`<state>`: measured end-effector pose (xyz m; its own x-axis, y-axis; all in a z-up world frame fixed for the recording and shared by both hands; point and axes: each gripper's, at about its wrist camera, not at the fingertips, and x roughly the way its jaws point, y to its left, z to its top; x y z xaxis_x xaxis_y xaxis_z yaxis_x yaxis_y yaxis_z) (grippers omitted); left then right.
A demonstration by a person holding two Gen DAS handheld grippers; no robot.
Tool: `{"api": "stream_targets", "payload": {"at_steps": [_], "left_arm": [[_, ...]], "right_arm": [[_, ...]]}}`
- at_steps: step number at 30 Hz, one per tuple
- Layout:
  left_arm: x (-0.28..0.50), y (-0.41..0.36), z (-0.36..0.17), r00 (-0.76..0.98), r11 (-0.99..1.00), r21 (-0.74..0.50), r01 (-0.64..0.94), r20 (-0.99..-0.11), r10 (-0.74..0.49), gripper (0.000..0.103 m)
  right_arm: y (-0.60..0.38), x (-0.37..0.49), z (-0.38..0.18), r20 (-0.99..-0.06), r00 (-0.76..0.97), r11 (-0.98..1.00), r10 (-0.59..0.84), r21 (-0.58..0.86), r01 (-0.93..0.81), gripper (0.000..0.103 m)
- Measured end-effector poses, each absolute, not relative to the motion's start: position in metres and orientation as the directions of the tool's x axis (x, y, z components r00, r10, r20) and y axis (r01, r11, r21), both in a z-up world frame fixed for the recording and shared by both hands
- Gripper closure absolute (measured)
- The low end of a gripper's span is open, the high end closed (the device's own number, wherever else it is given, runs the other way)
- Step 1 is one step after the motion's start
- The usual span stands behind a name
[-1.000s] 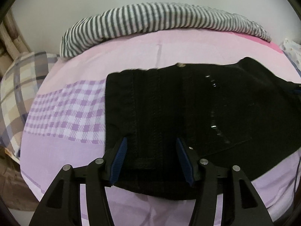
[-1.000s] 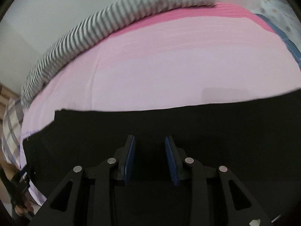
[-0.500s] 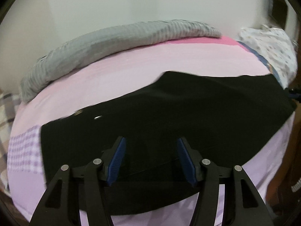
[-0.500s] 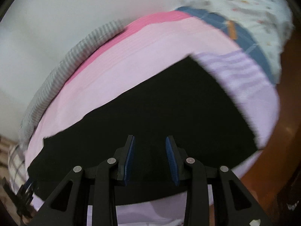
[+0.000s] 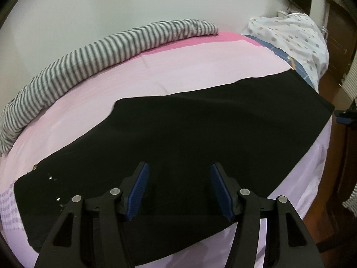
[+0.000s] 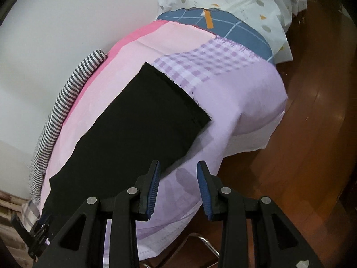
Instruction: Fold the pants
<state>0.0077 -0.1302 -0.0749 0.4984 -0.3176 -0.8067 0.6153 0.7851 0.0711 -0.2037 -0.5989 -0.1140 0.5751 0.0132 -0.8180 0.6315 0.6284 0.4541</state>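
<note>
Black pants [image 5: 200, 138] lie flat along the pink and lilac bed sheet [image 5: 178, 71], with the studded waist at lower left and the legs running right. My left gripper [image 5: 179, 167] hovers open over their near edge, nothing between its pads. In the right wrist view the leg hem [image 6: 178, 96] lies near the bed's corner. My right gripper [image 6: 179, 164] stands with its jaws apart just past the pants' near edge, over bare lilac sheet [image 6: 234, 102], holding nothing. The other gripper [image 5: 344, 117] shows small at the far right of the left wrist view.
A grey-striped rolled blanket [image 5: 111, 49] lies along the wall. White dotted bedding [image 6: 234, 0] and a blue checked cloth [image 6: 223, 26] sit at the bed's end. Wooden floor [image 6: 312, 134] lies beyond the corner, with a chrome frame [image 6: 205, 243] under the sheet's overhang.
Both grippers have swept rightward along the pants. The left went from the waist to mid-leg, the right from mid-leg to the hem at the bed's corner. Both wrists rolled; both grippers stayed empty.
</note>
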Motion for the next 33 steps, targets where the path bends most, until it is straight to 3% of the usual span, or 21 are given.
{"api": "stream_targets", "payload": {"at_steps": [12, 16, 23, 28, 33], "left_arm": [[-0.018, -0.2, -0.077, 0.457, 0.711, 0.066, 0.701, -0.806, -0.376, 0.044], [-0.021, -0.219, -0.079, 0.431, 0.69, 0.048, 0.722, -0.812, -0.394, 0.044], [-0.026, -0.25, -0.093, 0.393, 0.648, 0.048, 0.76, -0.828, -0.4, 0.044], [-0.017, -0.256, -0.115, 0.364, 0.674, 0.049, 0.738, -0.869, -0.336, 0.044], [-0.003, -0.226, -0.092, 0.33, 0.703, -0.09, 0.705, -0.836, -0.439, 0.044]], "right_arm": [[-0.627, -0.185, -0.132, -0.76, 0.649, 0.582, 0.005, 0.531, 0.616, 0.071], [-0.633, -0.177, -0.132, -0.754, 0.656, 0.589, 0.003, 0.532, 0.609, 0.091], [-0.637, -0.17, -0.121, -0.722, 0.691, 0.582, 0.027, 0.573, 0.577, 0.096], [-0.625, -0.16, -0.095, -0.67, 0.739, 0.596, 0.065, 0.62, 0.51, 0.096], [-0.585, -0.128, -0.06, -0.638, 0.759, 0.675, 0.131, 0.618, 0.403, 0.096]]}}
